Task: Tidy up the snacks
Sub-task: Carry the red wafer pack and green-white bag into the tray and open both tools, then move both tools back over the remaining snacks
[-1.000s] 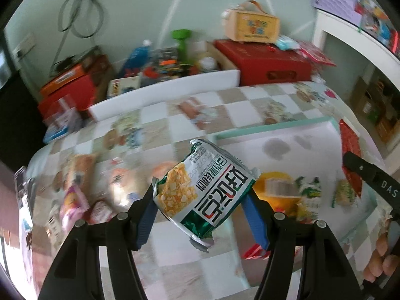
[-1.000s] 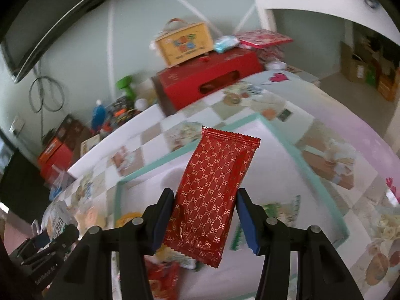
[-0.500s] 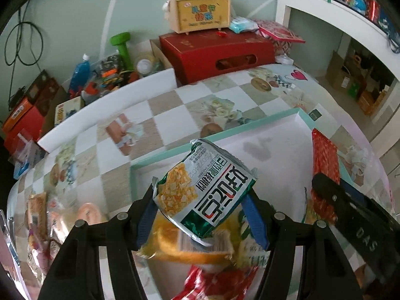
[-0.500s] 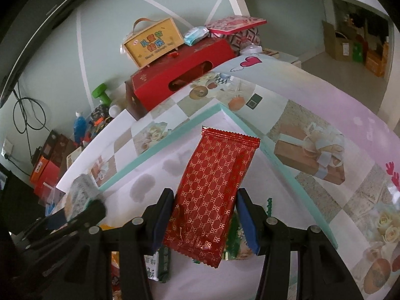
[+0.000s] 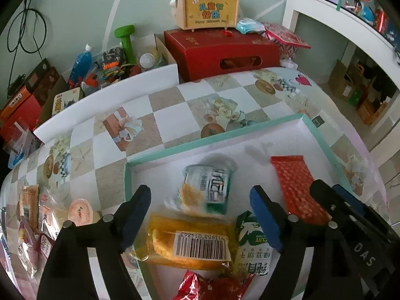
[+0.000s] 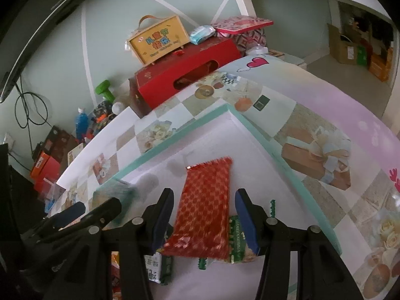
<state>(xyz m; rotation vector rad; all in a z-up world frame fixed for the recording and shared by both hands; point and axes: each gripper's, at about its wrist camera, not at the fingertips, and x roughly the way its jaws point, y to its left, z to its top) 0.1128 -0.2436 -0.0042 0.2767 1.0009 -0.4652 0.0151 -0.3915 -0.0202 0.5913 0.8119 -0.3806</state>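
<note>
Claws both wide open, nothing held. Left claw (image 5: 200, 215) hangs over the shallow white tray with a teal rim (image 5: 225, 135); the green-and-white crinkly corn snack bag (image 5: 207, 187) lies loose between its fingers, centre of the left wrist frame, blurred, apparently not touching either pad — whether it has settled on the tray floor I cannot tell. Right claw (image 6: 203, 215) is likewise spread, with the flat red foil packet with a gold pattern (image 6: 205, 207) lying between its fingers, lower centre of the right wrist frame, long axis running roughly along the fingers toward the tray's far corner.

Also in the tray at bottom of the left frame: yellow clear-wrapped cake with a barcode label (image 5: 190, 242), green-and-white mung-bean snack pack (image 5: 255, 250), crumpled red foil bag (image 5: 212, 287).

Key relation for the coming move, as a judgement: both drops look done, so the next pick comes from the pile of small loose wrapped snacks on the worktop (image 5: 42, 222), far left edge of the left frame, outside the tray rim. That pile sits on the left claw's side and well apart from the right claw — the left is the nearer one. The peach-lidded round jelly cup (image 5: 80, 212) lies closest, just beside the left finger. Pieces overlap, so singling one out may be fiddly.
</note>
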